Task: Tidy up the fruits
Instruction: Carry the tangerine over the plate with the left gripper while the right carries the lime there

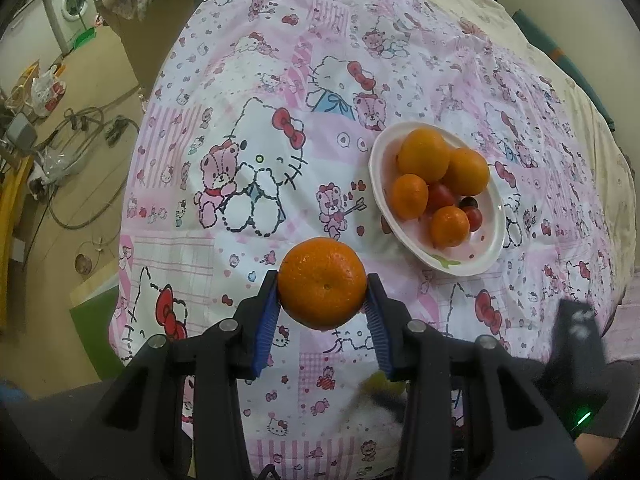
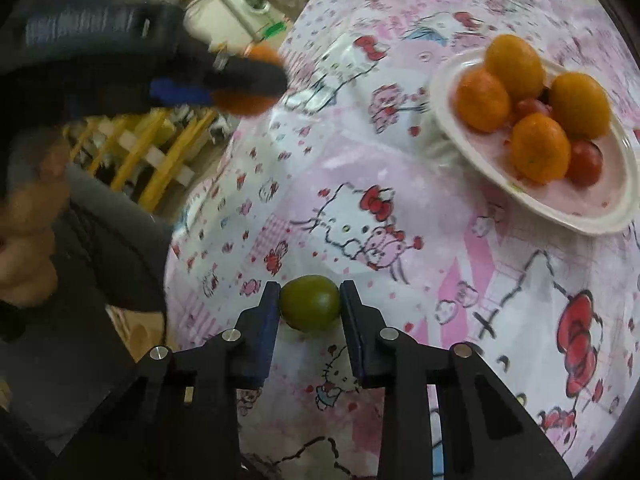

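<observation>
**Two fruits gripped, one plate filling**

Above the cartoon-print cloth, low in the left wrist frame, the left gripper clamps an orange mandarin between its blue pads; the fruit's stem dimple faces the camera, so its short axis points back along the fingers and its broad sides meet the pads. At the bottom centre of the right wrist frame, the right gripper is closed on a small green fruit, both pads touching it; this oval lies with its long axis running left to right across the fingers.

A white plate at right of centre in the left view holds four mandarins and a few small red tomatoes, with one dark one that only this view shows clearly. Only the right view shows the left gripper from outside, blurred at upper left, the mandarin peeking past its fingers, and a person's grey sleeve at left. Only the left view shows the floor at left, strewn with cables, and a washing machine at upper left.
</observation>
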Tool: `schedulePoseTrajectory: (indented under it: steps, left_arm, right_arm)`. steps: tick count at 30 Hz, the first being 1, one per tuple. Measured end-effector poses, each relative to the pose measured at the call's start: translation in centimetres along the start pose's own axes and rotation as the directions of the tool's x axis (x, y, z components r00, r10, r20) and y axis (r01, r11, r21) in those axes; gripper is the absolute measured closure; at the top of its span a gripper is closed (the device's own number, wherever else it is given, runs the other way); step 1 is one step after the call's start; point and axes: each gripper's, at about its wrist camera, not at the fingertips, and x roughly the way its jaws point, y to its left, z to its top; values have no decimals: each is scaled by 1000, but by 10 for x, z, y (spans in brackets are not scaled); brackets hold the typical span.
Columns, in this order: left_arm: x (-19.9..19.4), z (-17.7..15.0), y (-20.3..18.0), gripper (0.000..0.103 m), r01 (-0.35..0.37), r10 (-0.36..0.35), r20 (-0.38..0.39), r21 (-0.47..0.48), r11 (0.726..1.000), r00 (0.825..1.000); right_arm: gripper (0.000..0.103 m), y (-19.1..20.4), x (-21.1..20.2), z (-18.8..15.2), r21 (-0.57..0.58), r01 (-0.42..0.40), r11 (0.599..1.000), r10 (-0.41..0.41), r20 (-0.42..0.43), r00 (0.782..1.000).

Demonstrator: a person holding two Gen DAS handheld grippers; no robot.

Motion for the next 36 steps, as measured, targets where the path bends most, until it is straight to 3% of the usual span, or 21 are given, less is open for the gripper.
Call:
schedulePoseTrajectory:
  steps: [5,10,13,16,17,18,20,24,29,31,35,36]
  left_arm:
    - [7,2,-20,66,8,-7,-20,36,999,1000]
    - [19,7,-58,66,35,-29,-46,126,991,999]
    - [24,15,-67,66,31,-27,-36,132,991,999]
    - [21,22,-57,66,6,-6,-1,90,996,1000]
    - [19,24,-51,66,2,-2,5,64,998,1000]
    - [18,25,-43,66,2,-3,9,33,999,1000]
    - [16,26,-32,66,-2,2,11,-6,1000,1000]
    - [14,24,-18,66,0,1,14,-39,999,1000]
    - [12,20,-7,66,0,1,14,-41,999,1000]
    - [11,20,-4,66,-4,4,14,-39,999,1000]
    - [11,19,0,66,2,-1,8,-50,999,1000]
    - [11,19,0,66,4,-4,8,-50,999,1000]
  right_arm:
    - [71,-31,-48,6,123,-21,992,8,108,994]
    - [71,-74,-108,15,221,9,975,-58,216,975]
    - [71,-98,-131,19,272,31,962,-102,251,963]
    - [61,-103,-127,19,283,-27,959,-44,240,970]
    - [44,-101,-120,17,282,-40,959,-25,224,974]
    - [36,-96,-112,16,277,-46,960,-12,205,979]
    - [32,-77,-85,13,237,-51,970,13,160,987]
    - [36,-33,-33,8,96,-13,995,8,52,999]
    - [48,4,4,3,-59,44,997,-44,-8,999]
    - [52,6,12,3,-70,68,995,-69,-16,997]
    - [72,7,18,4,-88,70,994,-72,-24,997]
    - [72,9,17,3,-100,73,992,-76,-22,997]
